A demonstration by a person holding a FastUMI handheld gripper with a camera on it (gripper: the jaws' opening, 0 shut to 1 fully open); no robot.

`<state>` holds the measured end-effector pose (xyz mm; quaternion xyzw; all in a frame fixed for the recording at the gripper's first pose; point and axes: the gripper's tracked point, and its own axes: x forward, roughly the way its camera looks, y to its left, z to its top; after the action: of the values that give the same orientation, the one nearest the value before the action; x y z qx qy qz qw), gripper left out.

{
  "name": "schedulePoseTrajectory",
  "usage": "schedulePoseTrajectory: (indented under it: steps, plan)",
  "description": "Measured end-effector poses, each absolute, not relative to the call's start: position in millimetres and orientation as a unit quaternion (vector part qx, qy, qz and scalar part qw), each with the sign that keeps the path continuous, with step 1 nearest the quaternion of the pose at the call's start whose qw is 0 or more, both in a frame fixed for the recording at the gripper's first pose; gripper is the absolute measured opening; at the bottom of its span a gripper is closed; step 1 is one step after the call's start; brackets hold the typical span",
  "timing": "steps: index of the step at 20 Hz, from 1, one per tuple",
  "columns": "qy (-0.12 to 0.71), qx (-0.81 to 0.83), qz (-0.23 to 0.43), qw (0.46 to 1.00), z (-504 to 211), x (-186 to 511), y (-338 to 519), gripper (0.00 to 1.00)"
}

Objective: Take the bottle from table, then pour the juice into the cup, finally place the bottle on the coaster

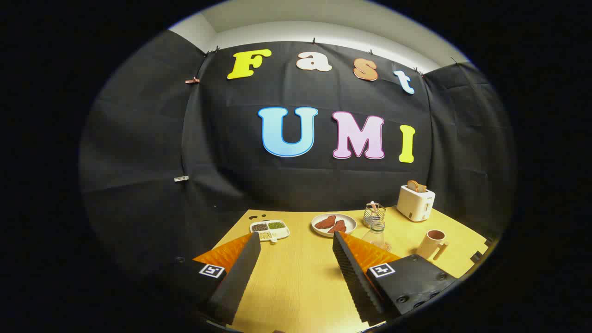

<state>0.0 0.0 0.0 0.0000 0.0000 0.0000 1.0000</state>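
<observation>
The gripper (pixel 296 238) hangs above the near part of the yellow wooden table (pixel 296 282), its two fingers spread wide apart with nothing between them but bare tabletop, so the tongs are released and hold nothing. Each finger carries a small square black-and-white marker tag near its base; the patterns are coded blocks, not readable words. Just beyond the right finger, and a little to its right, stands the clear bottle (pixel 377 233), upright, its lower part partly hidden behind that finger's tip. It seems to stand on a round wooden coaster (pixel 386 246), though the contact is hard to make out. Further right and slightly nearer sits the cream cup (pixel 434 243) with its handle turned to the near right, apart from the bottle. Behind the bottle, touching or just beside it in this view, is a small wire basket (pixel 373 213) with something pale standing in it. Far right, by the black cloth wall, a white toaster (pixel 415 202) holds a slice of toast; a tiny mark on its side is too small to read. Left of the basket lies a white plate (pixel 333 224) with two reddish-brown pieces on it, and further left a white divided dish (pixel 270 230) holds dark, green and pale grains in separate compartments.
</observation>
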Motion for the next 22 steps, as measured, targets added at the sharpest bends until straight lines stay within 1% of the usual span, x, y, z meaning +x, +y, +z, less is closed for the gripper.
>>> schedulePoseTrajectory:
  steps: [8,16,22]
  plan:
    - [0.014,-0.004,0.012,1.0,-11,2,-14,0.97]
    - [0.027,-0.006,0.009,1.0,-22,1,-38,0.97]
    - [0.044,-0.02,-0.005,0.999,-43,8,-71,0.97]
